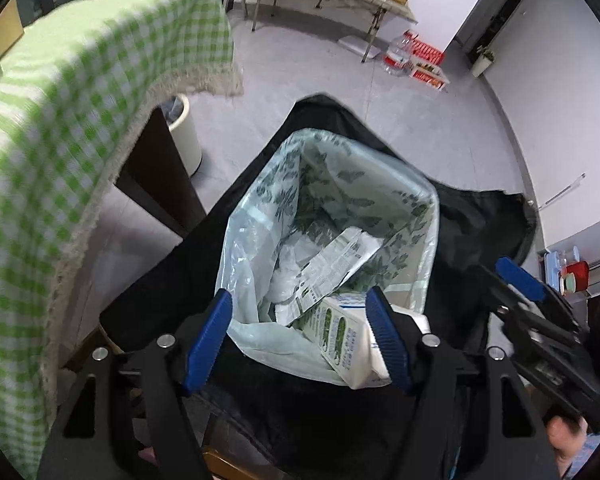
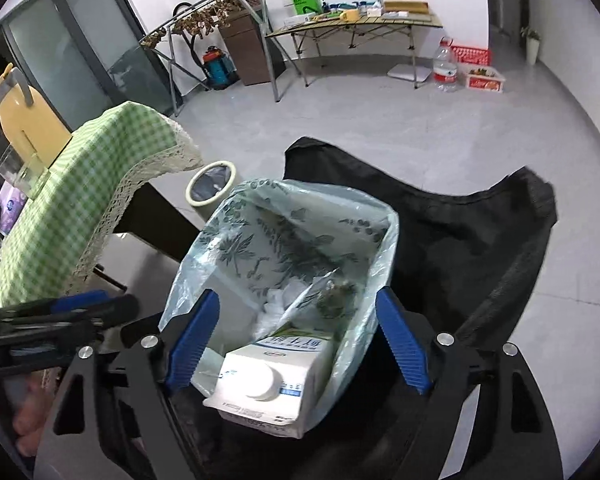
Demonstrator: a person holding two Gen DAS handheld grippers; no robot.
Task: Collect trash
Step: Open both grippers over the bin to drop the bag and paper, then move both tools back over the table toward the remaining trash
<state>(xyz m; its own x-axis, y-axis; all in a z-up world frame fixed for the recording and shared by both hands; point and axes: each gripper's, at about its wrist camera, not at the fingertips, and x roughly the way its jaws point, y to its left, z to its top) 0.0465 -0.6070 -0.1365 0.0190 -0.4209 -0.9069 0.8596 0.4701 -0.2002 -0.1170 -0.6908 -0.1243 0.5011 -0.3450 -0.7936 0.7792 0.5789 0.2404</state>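
Both wrist views look down into a pale, leaf-printed trash bag (image 2: 300, 240) standing open on a black fabric seat (image 2: 460, 232). We see a white milk carton (image 2: 268, 380) with a round screw cap lying at the near edge of the bag's mouth, resting on crumpled white wrappers and a flattened carton (image 1: 340, 260) deeper inside. The right hand-held gripper (image 2: 298, 344) stands open, its blue pads apart on either side of the carton without pressing it; we judge the carton to be just let go. The left hand-held gripper (image 1: 300, 344) is likewise open, holding nothing, its right pad just beside the carton's side. To the left stands the bench under a green checked cloth (image 2: 60, 208), carrying a yellow jug (image 2: 24, 120), with a small cream waste bin (image 2: 210, 188) on the floor beyond it. The step in hand is dropping an item into the bag. The next move, in our judgement, calls for lifting both grippers clear of the bag rim and turning left to the bench for further rubbish.
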